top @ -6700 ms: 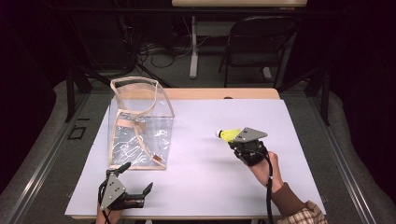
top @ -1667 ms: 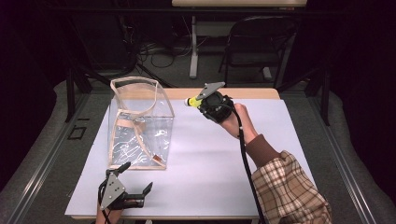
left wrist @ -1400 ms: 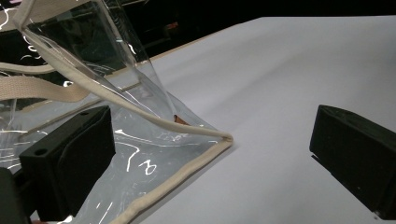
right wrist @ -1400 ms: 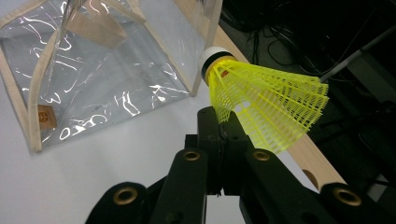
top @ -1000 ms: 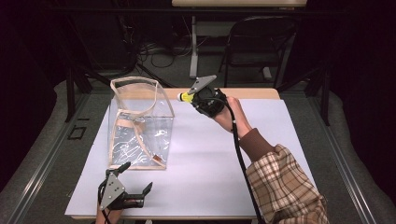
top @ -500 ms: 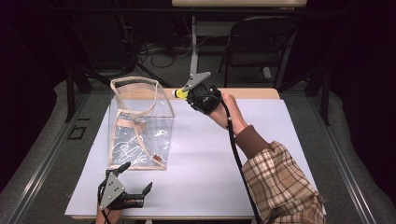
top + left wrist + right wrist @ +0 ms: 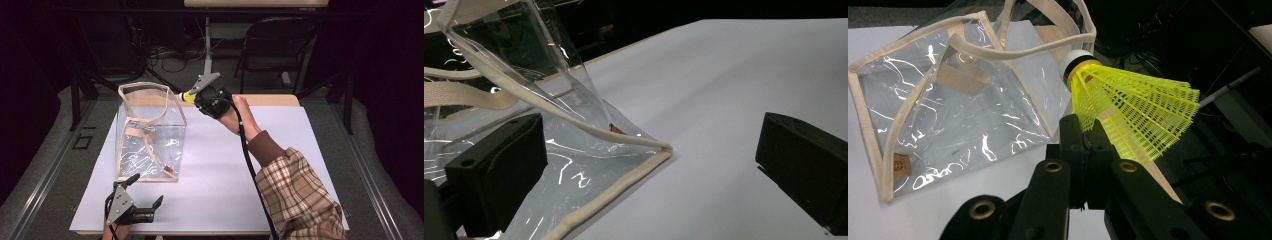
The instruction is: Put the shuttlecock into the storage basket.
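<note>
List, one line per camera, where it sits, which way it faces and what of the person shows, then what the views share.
High view: above the person's side, looking forward and down on the white table; shows both forearms, left claw, right claw.
Left gripper view: rides the left claw, looks level across the table at the bag's bottom corner.
Right gripper view: rides the right claw, shut on the yellow shuttlecock, facing the bag's mouth.
Shared: the clear bag.

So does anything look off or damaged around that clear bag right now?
Nothing stands out. The clear plastic tote bag with beige trim stands upright and intact on the white table; the right claw grips the yellow plastic shuttlecock beside its rim.
</note>
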The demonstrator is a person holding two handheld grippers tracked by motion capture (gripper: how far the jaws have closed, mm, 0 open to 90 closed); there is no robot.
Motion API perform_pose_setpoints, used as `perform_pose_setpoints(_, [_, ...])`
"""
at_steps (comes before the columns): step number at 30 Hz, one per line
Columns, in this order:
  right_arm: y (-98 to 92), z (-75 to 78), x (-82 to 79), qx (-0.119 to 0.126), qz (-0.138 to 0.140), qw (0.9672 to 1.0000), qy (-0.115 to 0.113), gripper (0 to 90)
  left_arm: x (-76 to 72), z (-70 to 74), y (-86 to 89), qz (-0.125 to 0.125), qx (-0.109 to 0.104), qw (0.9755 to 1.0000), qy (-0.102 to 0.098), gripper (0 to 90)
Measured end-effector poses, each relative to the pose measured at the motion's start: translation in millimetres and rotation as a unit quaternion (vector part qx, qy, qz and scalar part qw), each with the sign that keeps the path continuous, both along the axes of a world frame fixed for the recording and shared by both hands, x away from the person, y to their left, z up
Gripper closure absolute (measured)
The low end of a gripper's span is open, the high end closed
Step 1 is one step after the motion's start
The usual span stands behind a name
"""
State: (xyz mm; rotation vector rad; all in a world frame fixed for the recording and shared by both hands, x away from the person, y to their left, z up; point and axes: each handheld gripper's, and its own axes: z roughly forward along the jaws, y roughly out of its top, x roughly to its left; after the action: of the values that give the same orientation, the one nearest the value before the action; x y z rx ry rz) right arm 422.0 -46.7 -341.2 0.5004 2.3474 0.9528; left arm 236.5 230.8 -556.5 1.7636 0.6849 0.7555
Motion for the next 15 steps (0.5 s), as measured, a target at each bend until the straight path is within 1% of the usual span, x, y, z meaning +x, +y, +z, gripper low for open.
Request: perform_pose_setpoints(15, [11.6, 5.0, 4.5, 0.003, 0.005, 1.0000, -0.004, 89.9, -0.2, 0.1, 0.3, 0.001, -0.001, 1.0000, 0.000, 0.1])
